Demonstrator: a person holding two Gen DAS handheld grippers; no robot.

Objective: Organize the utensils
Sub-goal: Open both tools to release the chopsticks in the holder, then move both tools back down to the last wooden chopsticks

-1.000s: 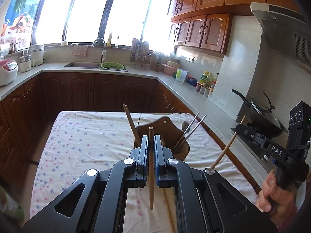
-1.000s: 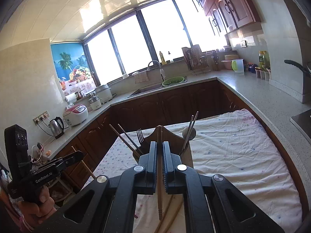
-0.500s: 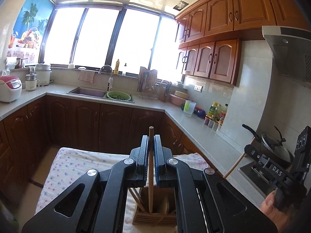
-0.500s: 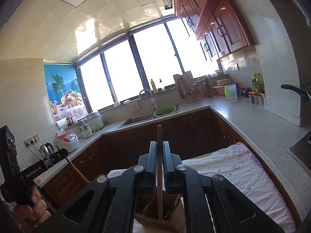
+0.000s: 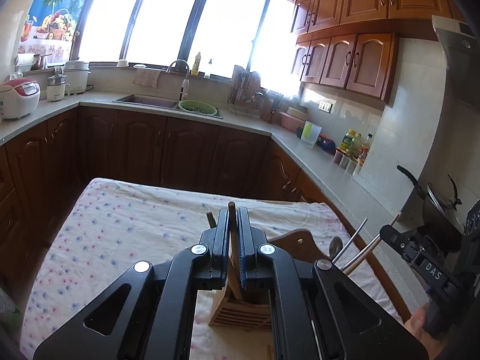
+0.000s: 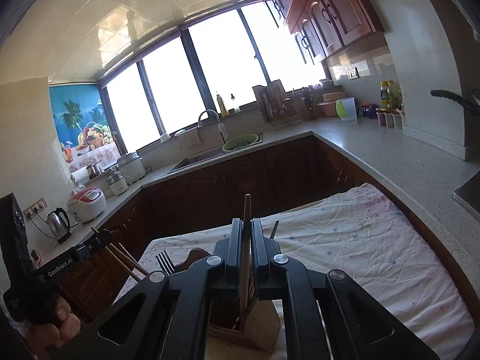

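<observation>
A wooden utensil holder [image 5: 240, 312] stands on the cloth-covered table, also in the right wrist view [image 6: 258, 330]. My left gripper [image 5: 231, 219] is shut on a wooden chopstick [image 5: 233, 249] whose lower end reaches down into the holder. My right gripper [image 6: 246, 234] is shut on another wooden chopstick [image 6: 246, 240] whose lower end is also inside the holder. Metal chopsticks [image 5: 354, 246] and a spoon [image 5: 335, 244] stand in the holder's right side. A fork [image 6: 164, 262] and wooden chopsticks [image 6: 126, 262] stand in its left side.
The table wears a white floral cloth [image 5: 120, 225]. Dark wood cabinets and a grey counter [image 5: 315, 162] run behind and to the right, with a sink [image 5: 150, 100], a green colander [image 5: 196, 108], bottles [image 5: 351, 144] and a black wok [image 5: 438, 207].
Both grippers tilted back down and dropped toward the holder. The two held chopsticks now have their lower ends inside it. The holder's other utensils are back in view.
</observation>
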